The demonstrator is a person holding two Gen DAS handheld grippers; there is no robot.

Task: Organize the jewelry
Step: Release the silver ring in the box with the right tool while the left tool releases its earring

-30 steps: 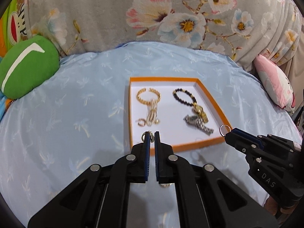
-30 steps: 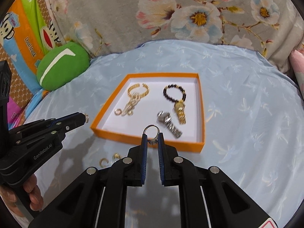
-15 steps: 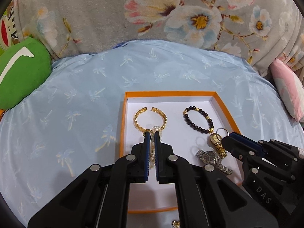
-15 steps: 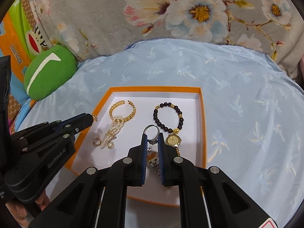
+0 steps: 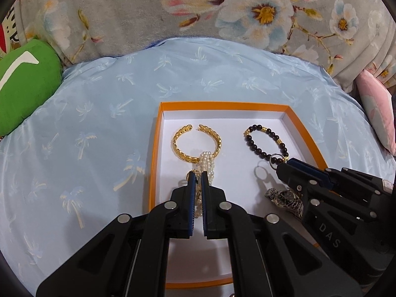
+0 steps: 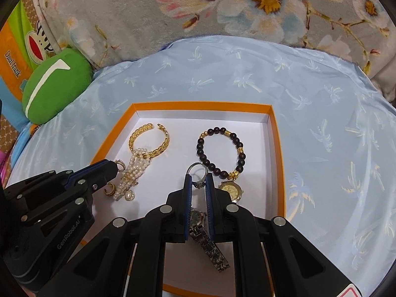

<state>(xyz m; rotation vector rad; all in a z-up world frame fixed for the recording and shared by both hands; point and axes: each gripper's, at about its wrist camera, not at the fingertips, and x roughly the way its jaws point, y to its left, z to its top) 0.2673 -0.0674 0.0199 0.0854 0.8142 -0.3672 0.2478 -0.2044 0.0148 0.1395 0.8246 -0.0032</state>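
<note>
An orange tray (image 5: 154, 163) (image 6: 279, 163) with a white floor lies on the blue sheet. In it rest a gold bangle (image 5: 178, 148) (image 6: 162, 146), a pearl piece (image 5: 207, 162) (image 6: 136, 168), a dark bead bracelet (image 5: 250, 139) (image 6: 200, 152), a gold watch (image 6: 231, 189), a silver watch (image 5: 284, 198) (image 6: 210, 245) and a small gold ring (image 6: 110, 188). My left gripper (image 5: 197, 175) (image 6: 116, 167) hangs over the pearls, shut on a small gold ring (image 5: 193, 172) (image 6: 120, 164). My right gripper (image 6: 198, 178) (image 5: 281, 167) is shut on a silver ring (image 6: 199, 184) (image 5: 275, 161) just above the watches.
A green cushion (image 5: 24, 84) (image 6: 54, 86) sits at the left beyond the sheet. A grey floral blanket (image 5: 198, 12) rises behind the tray. A pink pillow (image 5: 378, 113) lies at the right edge. Bare blue sheet (image 5: 86, 136) spreads left of the tray.
Both grippers have moved forward and down, from the tray's near edge to over its floor. Each still grips its ring.
</note>
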